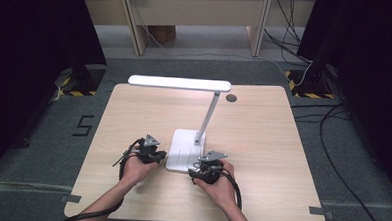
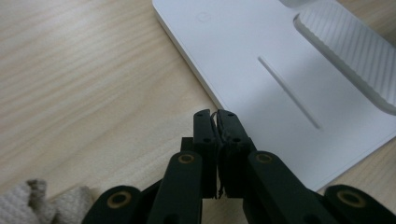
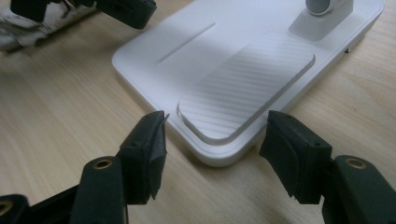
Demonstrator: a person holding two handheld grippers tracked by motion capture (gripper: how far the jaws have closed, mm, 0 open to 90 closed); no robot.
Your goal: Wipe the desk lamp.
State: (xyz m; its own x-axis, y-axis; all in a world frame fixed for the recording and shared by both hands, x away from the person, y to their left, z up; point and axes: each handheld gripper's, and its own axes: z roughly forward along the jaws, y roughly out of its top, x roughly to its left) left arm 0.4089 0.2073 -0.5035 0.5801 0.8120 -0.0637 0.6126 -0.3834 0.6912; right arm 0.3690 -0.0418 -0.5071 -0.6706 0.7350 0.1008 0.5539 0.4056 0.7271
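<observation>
Lab: black curtains (image 1: 32,43), hazard-taped stands (image 1: 310,88), floor cables (image 1: 333,126), lone table (image 1: 263,128).

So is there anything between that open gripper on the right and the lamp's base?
Nothing visible. The right gripper is open, its jaws standing either side of a corner of the lamp base, with bare table around it. The left gripper is shut, beside the base's other edge.
</observation>
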